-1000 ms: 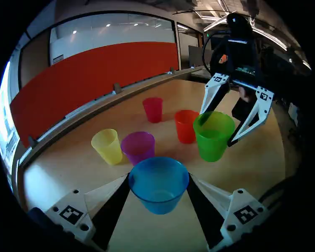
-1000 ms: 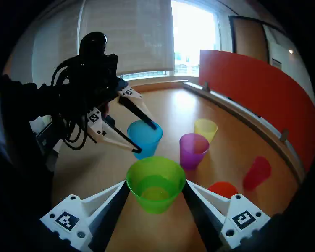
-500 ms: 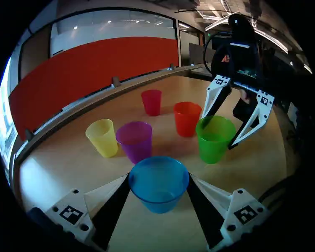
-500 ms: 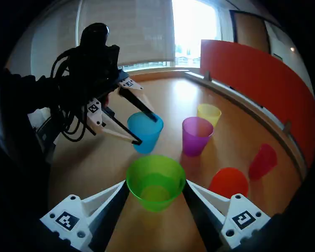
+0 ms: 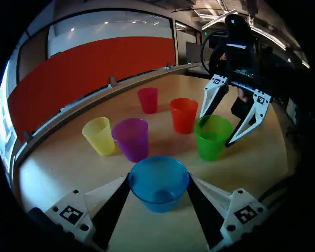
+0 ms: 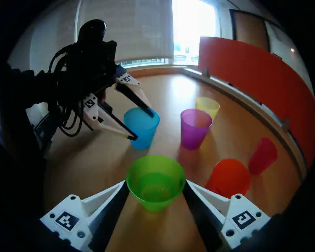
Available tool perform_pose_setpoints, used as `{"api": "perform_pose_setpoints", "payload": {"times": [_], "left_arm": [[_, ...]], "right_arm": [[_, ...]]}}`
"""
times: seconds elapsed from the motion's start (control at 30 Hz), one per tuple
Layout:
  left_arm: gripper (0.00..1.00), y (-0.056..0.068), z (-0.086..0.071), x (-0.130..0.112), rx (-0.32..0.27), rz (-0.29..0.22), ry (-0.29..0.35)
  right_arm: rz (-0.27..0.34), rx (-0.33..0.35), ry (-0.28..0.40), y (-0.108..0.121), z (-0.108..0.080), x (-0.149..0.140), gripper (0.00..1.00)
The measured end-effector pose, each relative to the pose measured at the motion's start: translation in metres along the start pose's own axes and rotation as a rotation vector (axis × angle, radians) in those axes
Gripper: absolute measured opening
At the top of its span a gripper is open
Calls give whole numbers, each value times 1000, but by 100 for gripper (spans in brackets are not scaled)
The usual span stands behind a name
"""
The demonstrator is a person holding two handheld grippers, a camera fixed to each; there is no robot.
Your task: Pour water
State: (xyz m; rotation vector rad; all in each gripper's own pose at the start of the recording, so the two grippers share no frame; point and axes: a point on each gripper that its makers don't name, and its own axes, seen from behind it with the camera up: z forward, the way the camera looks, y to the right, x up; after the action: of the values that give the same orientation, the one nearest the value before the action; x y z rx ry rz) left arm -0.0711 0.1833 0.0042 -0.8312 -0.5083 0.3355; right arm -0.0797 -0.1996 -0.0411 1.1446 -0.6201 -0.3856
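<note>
Left tongs (image 5: 157, 178) are pinched round the blue cup (image 5: 158, 199), right tongs (image 6: 156, 182) round the green cup (image 6: 134, 190). Water (image 6: 154, 192) may be spilled on the counter (image 6: 94, 168) if it is tipped too fast.

The left gripper view is looking from low behind the left gripper (image 5: 158, 181), with the blue cup (image 5: 158, 197) close in front, facing across the table (image 5: 52, 168) toward the red partition (image 5: 86, 63). The right gripper view is sitting just behind the green cup (image 6: 156, 189), facing a bright window (image 6: 193, 29). They are apparently facing each other at an angle, sharing the cups between them.
</note>
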Motion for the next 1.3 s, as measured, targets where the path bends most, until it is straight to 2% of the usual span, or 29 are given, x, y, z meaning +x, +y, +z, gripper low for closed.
{"api": "perform_pose_setpoints", "payload": {"times": [0.37, 0.57, 0.67, 0.77, 1.07, 1.3], "left_arm": [[89, 0, 0, -6, -1, 8, -5], [89, 3, 3, -17, -3, 20, -34], [89, 1, 4, -17, 3, 13, -34], [89, 0, 2, -18, -5, 3, -41], [90, -1, -4, -21, -2, 33, -73], [92, -4, -13, -30, 9, 26, -96]], "right_arm": [[15, -3, 4, 0, -2, -7, 91], [14, -9, -1, 0, -3, -11, 92], [25, -11, -6, -1, -2, -13, 95], [37, -11, -7, 0, -2, -14, 99], [36, -19, -9, 0, -5, -15, 100], [47, -27, -12, -2, -9, -22, 100]]}}
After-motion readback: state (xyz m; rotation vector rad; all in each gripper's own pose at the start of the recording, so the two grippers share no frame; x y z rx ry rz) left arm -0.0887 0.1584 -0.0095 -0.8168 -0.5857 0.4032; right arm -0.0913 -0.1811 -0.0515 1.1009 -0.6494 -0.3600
